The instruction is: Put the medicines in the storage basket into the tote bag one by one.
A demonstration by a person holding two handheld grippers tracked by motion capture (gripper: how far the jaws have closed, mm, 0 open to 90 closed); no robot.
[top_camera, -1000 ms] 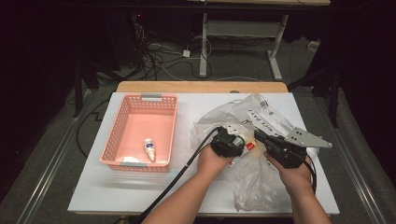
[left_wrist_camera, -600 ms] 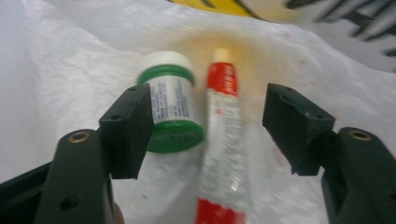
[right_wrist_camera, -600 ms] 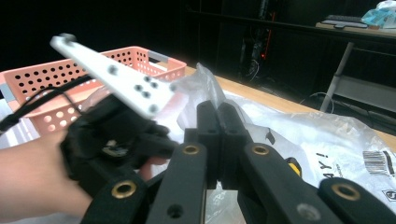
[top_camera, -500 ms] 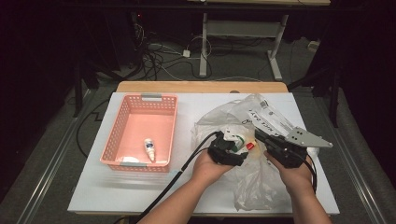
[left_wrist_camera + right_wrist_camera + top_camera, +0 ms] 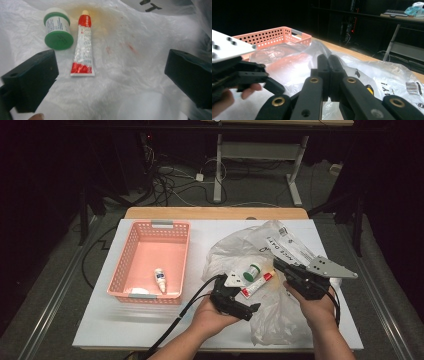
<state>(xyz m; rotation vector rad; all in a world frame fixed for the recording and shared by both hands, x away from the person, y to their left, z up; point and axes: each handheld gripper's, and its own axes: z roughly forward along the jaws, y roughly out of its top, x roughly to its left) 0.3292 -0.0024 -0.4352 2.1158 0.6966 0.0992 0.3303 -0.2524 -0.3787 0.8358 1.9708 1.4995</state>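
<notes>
While the high view is showing the left gripper (image 5: 254, 307) lying near the tube (image 5: 258, 284) and green jar (image 5: 252, 271) on the plastic bag (image 5: 280, 320), the right gripper (image 5: 278, 263) is pinching the bag's upper edge. Left gripper view: jaws just been opening, now standing wide w/ nothing between them, tube (image 5: 83, 45) & jar (image 5: 58, 28) sitting ahead on bag (image 5: 140, 62). Right gripper view: jaws are pressing fully together on bag film (image 5: 372, 70), pink basket (image 5: 274, 36) sitting behind.
</notes>
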